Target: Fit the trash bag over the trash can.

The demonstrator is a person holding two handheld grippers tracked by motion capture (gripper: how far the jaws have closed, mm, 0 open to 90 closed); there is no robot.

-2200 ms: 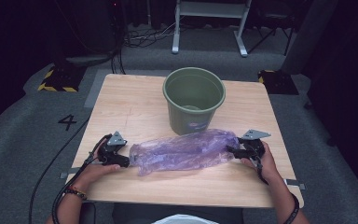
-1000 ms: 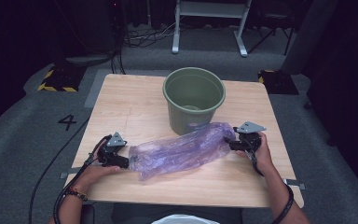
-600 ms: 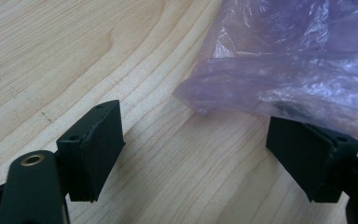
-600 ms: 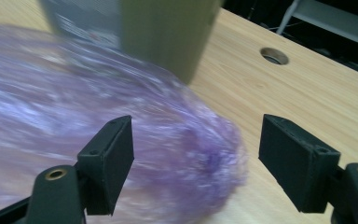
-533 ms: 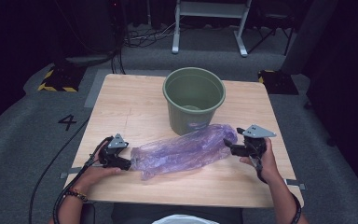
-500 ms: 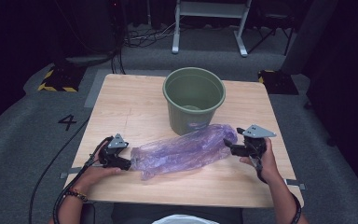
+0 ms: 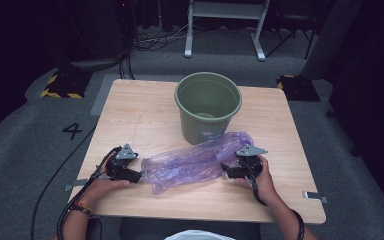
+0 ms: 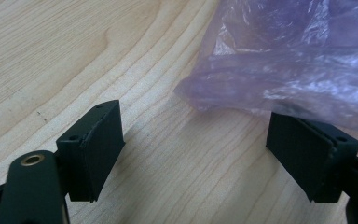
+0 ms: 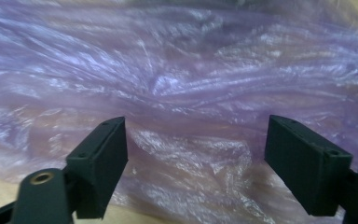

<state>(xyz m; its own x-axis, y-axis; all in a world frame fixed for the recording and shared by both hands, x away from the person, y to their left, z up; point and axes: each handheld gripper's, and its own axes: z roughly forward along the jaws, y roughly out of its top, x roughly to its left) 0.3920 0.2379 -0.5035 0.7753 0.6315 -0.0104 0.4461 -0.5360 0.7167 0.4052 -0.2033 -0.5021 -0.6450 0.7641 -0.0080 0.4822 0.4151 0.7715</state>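
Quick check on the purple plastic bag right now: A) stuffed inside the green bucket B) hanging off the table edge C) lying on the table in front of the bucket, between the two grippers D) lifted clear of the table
C: the purple plastic bag lies flat on the wooden table in front of the green bucket, with the left gripper and right gripper at its two ends, both open.

Black two-jaw grippers (image 7: 136, 175) with grey three-cornered plates, trailing black cables, dark wristbands.
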